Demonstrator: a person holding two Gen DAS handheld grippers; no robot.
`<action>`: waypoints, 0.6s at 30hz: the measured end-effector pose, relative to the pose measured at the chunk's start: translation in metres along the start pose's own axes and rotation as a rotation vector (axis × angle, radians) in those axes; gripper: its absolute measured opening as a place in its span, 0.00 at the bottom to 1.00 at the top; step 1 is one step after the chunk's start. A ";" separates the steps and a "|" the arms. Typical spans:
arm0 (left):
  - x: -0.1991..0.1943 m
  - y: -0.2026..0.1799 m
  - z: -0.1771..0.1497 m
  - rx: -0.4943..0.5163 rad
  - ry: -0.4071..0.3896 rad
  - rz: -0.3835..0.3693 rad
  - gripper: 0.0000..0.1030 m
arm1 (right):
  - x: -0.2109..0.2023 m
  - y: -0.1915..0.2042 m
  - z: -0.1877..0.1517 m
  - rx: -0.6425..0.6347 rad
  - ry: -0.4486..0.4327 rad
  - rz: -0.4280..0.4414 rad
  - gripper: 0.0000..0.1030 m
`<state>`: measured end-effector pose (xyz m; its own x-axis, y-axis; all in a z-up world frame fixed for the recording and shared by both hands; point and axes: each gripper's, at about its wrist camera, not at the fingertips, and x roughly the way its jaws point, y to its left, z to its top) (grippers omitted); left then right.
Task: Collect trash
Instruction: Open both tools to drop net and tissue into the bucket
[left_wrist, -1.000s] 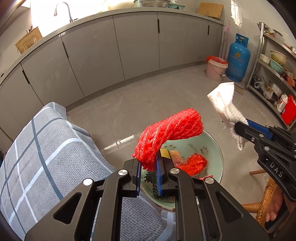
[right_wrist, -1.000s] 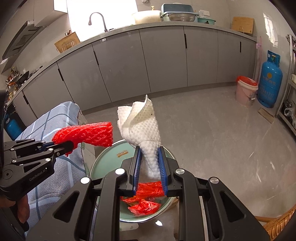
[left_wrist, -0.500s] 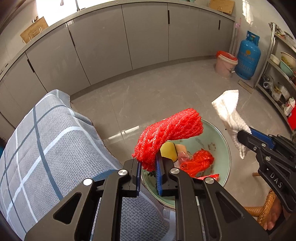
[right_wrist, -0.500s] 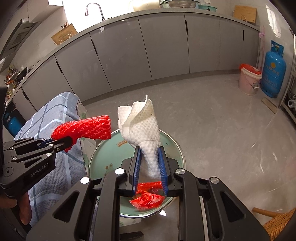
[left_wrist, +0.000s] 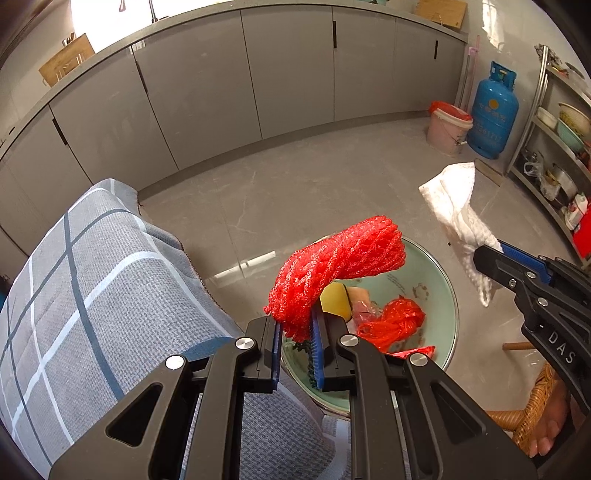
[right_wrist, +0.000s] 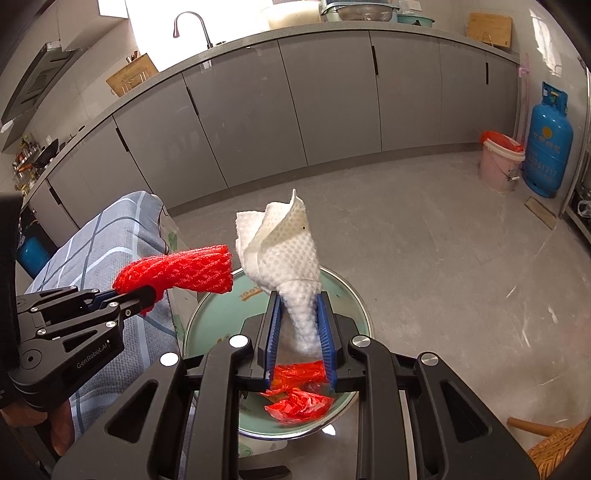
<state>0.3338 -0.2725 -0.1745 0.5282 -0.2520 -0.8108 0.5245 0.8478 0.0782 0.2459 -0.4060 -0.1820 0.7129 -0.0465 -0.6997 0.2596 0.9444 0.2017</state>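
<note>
Left wrist view: left hand-held gripper (left_wrist: 297, 341) clamped on red foam fruit netting (left_wrist: 338, 264), hanging over pale green round basin (left_wrist: 441, 291) holding red plastic scraps (left_wrist: 393, 323); best lowered well inside the rim before letting go, being light and springy. Right wrist view: right hand-held gripper (right_wrist: 301, 338) pinched around crumpled white paper towel (right_wrist: 286, 258) above the same basin (right_wrist: 207, 325); best dropped centrally, clear of the other netting.

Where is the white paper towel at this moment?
The white paper towel is pinched in the right gripper, held up above the green bowl. In the left wrist view it is at the right, beside the red foam net.
</note>
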 end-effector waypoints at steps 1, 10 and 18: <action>-0.001 0.000 0.000 0.000 -0.002 -0.001 0.15 | 0.000 0.000 0.001 -0.002 -0.003 0.001 0.23; -0.013 0.004 -0.003 -0.020 -0.046 0.017 0.64 | -0.012 -0.006 -0.002 0.036 -0.062 0.006 0.67; -0.051 0.012 -0.016 -0.032 -0.118 0.018 0.81 | -0.064 -0.015 -0.014 0.096 -0.162 0.002 0.73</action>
<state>0.3025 -0.2417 -0.1417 0.6130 -0.2884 -0.7356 0.4937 0.8667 0.0716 0.1878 -0.4127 -0.1498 0.8071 -0.1043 -0.5811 0.3139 0.9094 0.2728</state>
